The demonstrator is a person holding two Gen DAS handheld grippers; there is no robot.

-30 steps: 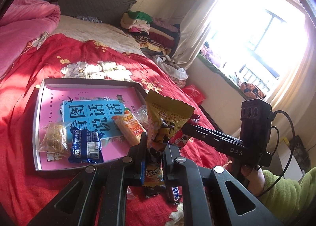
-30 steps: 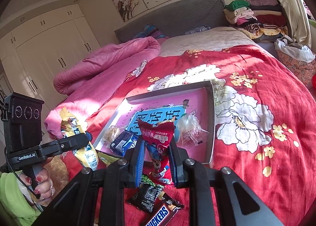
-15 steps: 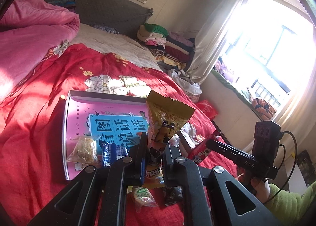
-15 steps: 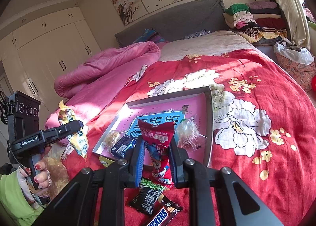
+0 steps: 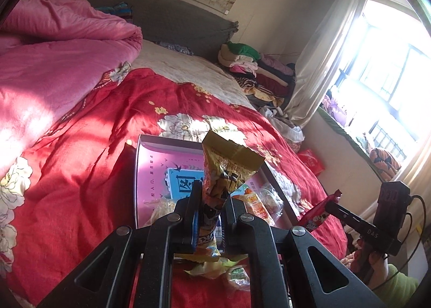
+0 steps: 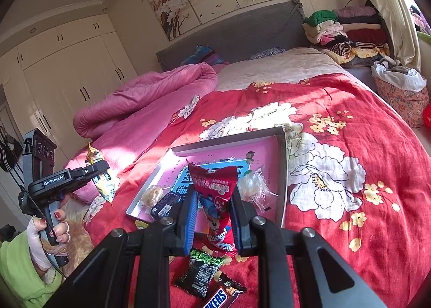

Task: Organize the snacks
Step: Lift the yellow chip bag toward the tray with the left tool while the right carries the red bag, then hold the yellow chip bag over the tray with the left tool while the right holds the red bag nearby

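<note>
Swinging leftward since a second ago, my left tool (image 5: 211, 216) now sees the pink box (image 5: 150, 162) off to its right and more of the red bedspread (image 5: 80, 173) to the left, while my right tool (image 6: 212, 213) has barely shifted. Nearest to me, loose on the bedspread, lie a black-and-green packet (image 6: 198, 275) and a Snickers bar (image 6: 221, 297) that are not yet in the box. Just above them, my left tool is pinching a yellow snack bag (image 5: 223, 173) by its lower part, the bag standing upright between the pads; my right tool is likewise clamped on a red snack packet (image 6: 215, 195), held just over the near edge of the box. Inside the box I can see a blue wrapped biscuit (image 6: 167, 203), a pale round cake (image 6: 152, 193) and a clear-wrapped sweet (image 6: 253, 186) to the right. Farther off sit the rolled pink quilt (image 6: 140, 100) and grey headboard (image 6: 242, 36). I judge that both packets are in transit: the red one looks close to being set down, while the yellow one has been carried away from the box and needs bringing back.
</note>
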